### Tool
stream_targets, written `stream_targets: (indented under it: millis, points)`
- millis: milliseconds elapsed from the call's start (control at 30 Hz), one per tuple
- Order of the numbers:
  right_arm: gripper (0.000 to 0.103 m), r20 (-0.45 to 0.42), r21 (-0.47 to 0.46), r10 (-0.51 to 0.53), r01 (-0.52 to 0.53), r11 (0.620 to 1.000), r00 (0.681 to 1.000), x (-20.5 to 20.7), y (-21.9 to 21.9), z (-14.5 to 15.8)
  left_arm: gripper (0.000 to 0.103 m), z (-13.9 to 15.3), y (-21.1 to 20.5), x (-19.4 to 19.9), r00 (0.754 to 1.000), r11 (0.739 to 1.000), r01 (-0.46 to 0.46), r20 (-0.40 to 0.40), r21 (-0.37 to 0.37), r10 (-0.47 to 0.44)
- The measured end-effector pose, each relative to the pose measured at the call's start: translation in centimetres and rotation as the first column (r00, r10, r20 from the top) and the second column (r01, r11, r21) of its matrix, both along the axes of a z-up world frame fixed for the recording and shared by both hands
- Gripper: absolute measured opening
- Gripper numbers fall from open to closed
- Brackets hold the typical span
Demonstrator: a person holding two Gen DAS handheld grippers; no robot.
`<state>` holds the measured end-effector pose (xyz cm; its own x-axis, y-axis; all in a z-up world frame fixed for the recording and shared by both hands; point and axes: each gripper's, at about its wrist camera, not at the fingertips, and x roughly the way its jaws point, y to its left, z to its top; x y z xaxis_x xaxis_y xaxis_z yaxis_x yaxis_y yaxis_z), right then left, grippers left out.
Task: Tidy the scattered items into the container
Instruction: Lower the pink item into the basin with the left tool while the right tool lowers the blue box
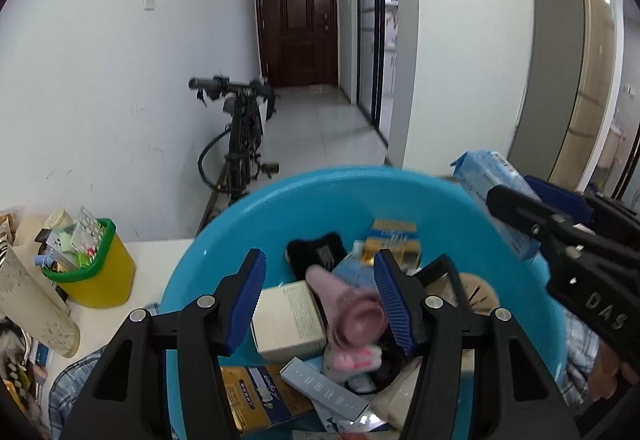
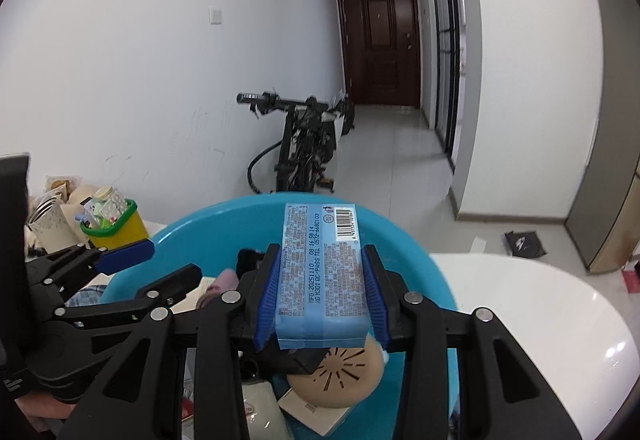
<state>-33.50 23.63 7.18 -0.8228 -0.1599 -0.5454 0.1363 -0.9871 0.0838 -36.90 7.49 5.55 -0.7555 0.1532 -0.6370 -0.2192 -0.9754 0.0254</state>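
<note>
- Yellow bin (image 1: pixel 98 272), at nine o'clock of the basin: green rim, smooth plastic, crammed with blister packs and small packets; it stands on the white table (image 1: pixel 160 252), well apart from the basin's edge.
- Bicycle (image 1: pixel 240 136), at eleven o'clock: black, leaning along the white wall; bare grey floor tiles run past it to a dark brown door.
- Basin (image 1: pixel 320 192), centre: round, glossy blue plastic, its far rim clear of clutter. Inside lie a cream box (image 1: pixel 288 320), a black sock, a gold-and-blue carton, a grey slim box and a tan round disc with slots (image 2: pixel 336 372).
- Left gripper (image 1: pixel 320 300): jaws partly apart, ribbed blue pads either side of a soft pink roll (image 1: pixel 356 316). The right pad touches the roll; a gap shows at the left pad, so no firm grip is seen.
- Right gripper (image 2: pixel 320 288): jaws clamped on a blue pack (image 2: pixel 320 268), a flat soft-film rectangle with printed text and a barcode, held above the basin's middle, pointing to twelve o'clock.
- Table at three o'clock of the basin in the right view: glossy, rounded edge, bare and open.
</note>
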Motion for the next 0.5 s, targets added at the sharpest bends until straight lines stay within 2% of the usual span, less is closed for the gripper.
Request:
stream_targets:
  millis: [167, 267, 367, 400, 467, 500]
  points:
    - [0.038, 0.047, 0.029, 0.022, -0.023, 0.999, 0.999, -0.7, -0.6, -1.0, 0.059, -2.1, 0.3, -1.3, 0.995, 0.998, -0.016, 0.094, -0.055, 0.021]
    - [0.038, 0.072, 0.032, 0.045, -0.047, 0.998, 0.996, -1.0, -1.0, -1.4, 0.059, -3.1, 0.3, -1.9, 0.988, 0.998, -0.021, 0.149, -0.052, 0.029]
    - [0.038, 0.089, 0.046, 0.061, -0.065, 0.997, 0.994, -1.1, -1.4, -1.8, 0.060, -3.4, 0.2, -1.9, 0.987, 0.999, -0.025, 0.160, -0.047, 0.032]
    - [0.038, 0.094, 0.050, 0.066, -0.071, 0.996, 0.993, -1.1, -1.5, -1.9, 0.062, -3.2, 0.2, -1.9, 0.987, 0.998, -0.029, 0.154, -0.051, 0.037]
    - [0.038, 0.102, 0.055, 0.074, -0.079, 0.995, 0.992, -1.1, -1.7, -2.0, 0.078, -2.8, 0.1, -1.7, 0.991, 0.997, -0.041, 0.125, -0.059, 0.049]
    - [0.038, 0.104, 0.057, 0.076, -0.082, 0.995, 0.992, -1.1, -1.8, -2.1, 0.079, -2.5, -0.1, -1.5, 0.993, 0.997, -0.049, 0.102, -0.061, 0.055]
